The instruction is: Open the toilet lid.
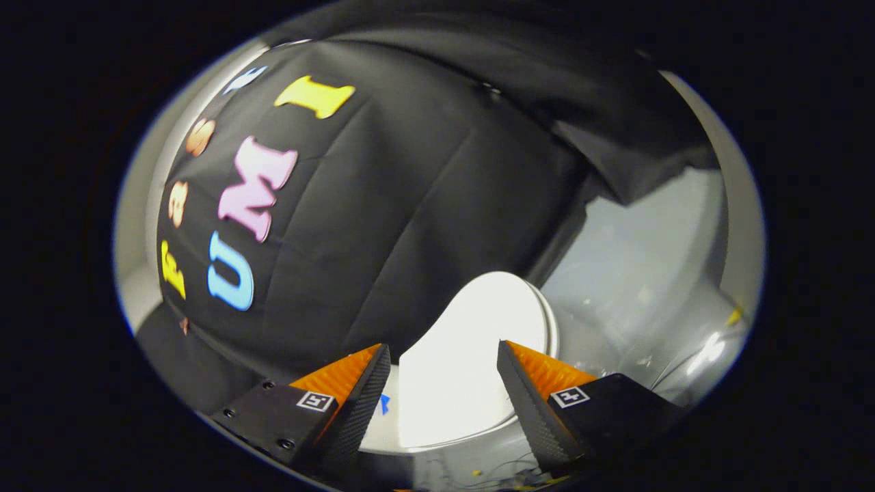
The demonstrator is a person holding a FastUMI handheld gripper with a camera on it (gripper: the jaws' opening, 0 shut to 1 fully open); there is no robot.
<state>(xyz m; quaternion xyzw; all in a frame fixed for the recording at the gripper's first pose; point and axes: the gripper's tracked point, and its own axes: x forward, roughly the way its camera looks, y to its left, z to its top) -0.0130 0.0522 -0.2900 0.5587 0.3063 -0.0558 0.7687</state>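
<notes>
I am holding my gripper (444, 355) with its two fingers (366, 389) spread wide apart, gripping nothing. The black ribbed pads are facing each other across an open gap, orange backs turned outward. I am keeping them apart, I judge, so that an edge of the lid can pass between them before I close or hook under it.

Just ahead, showing through the gap between the fingers and reaching a little beyond their tips, the white toilet lid (465, 355) is glowing so brightly under the light that I am losing most of its surface detail. It seems to be standing raised or seen at a steep angle, since its rounded top is rising against the dark cloth, but I cannot say for sure how far open it is. Its rim (550, 321) is curving round on the right side. A small blue mark (384, 403) is peeking out beside the left finger, partly covered by it; I cannot tell what it is.

I cannot make out whether either finger is touching the lid; they look just clear of it.

Beyond the lid, the black cloth wall (410, 191) is hanging in folds. To the right, a pale grey surface (636, 273) is lying blurred, with faint glints and thin wires (683, 369) that I am struggling to identify. The bowl and hinge are hidden from me.
</notes>
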